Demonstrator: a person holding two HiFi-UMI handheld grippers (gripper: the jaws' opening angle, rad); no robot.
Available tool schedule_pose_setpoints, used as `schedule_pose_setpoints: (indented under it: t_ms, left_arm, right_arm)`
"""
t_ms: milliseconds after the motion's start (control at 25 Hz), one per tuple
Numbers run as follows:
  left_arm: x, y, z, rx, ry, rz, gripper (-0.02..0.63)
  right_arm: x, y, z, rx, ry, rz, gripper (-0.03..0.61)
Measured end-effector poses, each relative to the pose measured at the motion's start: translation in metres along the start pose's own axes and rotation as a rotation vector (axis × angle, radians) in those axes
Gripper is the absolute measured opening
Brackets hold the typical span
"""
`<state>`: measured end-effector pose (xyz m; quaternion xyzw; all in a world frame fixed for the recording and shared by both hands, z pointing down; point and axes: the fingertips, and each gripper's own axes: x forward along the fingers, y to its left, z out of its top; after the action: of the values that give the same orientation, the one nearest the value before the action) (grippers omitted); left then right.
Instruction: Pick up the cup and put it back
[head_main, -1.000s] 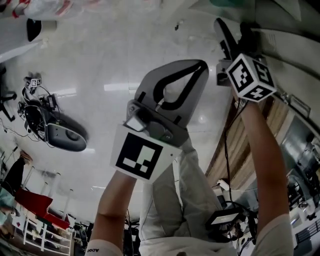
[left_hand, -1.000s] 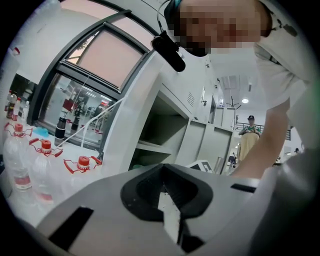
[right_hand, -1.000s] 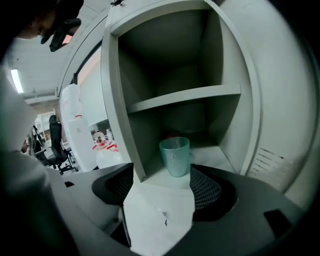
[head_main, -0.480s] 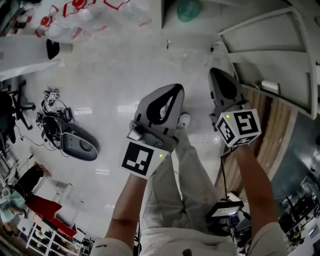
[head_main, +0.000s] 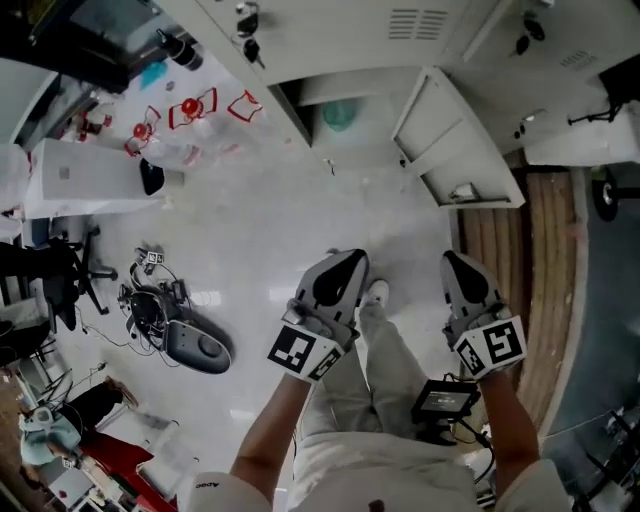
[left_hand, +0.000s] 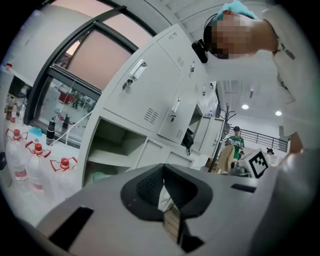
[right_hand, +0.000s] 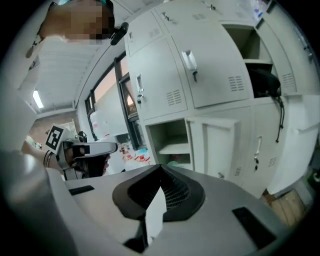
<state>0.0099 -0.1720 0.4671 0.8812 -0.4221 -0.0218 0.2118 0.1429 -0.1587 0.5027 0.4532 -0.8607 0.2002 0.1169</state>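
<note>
Cup, seemingly the teal object (head_main: 340, 114), sits in open locker compartment (head_main: 300, 100), upper centre, well apart from left gripper (head_main: 347, 256) and right gripper (head_main: 453, 258), both clenched empty. Only left gripper view shows green-shirted person (left_hand: 235, 144).

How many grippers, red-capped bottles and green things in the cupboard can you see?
Grey two-jaw grippers: 2 (left gripper, right gripper)
Clear plastic bottles with red caps: 3
Pale green object: 1
Total: 6
</note>
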Motion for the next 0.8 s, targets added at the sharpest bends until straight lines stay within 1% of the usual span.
schedule_pose_setpoints:
  t_ms: [80, 200, 280, 440, 560, 680, 800]
  left_arm:
    - [-0.007, -0.018, 0.021, 0.010, -0.013, 0.004, 0.008]
    - [-0.020, -0.039, 0.056, 0.032, -0.049, 0.019, 0.008]
    - [-0.034, -0.053, 0.073, 0.041, -0.062, 0.027, 0.008]
    - [-0.066, -0.085, 0.092, 0.063, -0.050, 0.027, 0.008]
    - [-0.096, -0.098, 0.113, 0.091, -0.060, 0.034, 0.008]
    - [-0.127, -0.098, 0.138, 0.096, -0.107, 0.066, 0.008]
    - [-0.158, -0.096, 0.158, 0.114, -0.153, 0.095, 0.008]
  right_arm:
    - [-0.030, -0.005, 0.026, 0.001, -0.035, -0.024, 0.025]
    - [-0.062, 0.002, 0.063, -0.031, -0.092, -0.028, 0.025]
    - [-0.080, 0.013, 0.080, -0.031, -0.128, -0.013, 0.025]
    - [-0.108, 0.035, 0.106, 0.015, -0.189, 0.035, 0.025]
    - [-0.122, 0.063, 0.136, -0.011, -0.228, 0.071, 0.025]
    - [-0.129, 0.099, 0.160, -0.060, -0.246, 0.124, 0.025]
    - [-0.135, 0.138, 0.172, -0.081, -0.258, 0.177, 0.025]
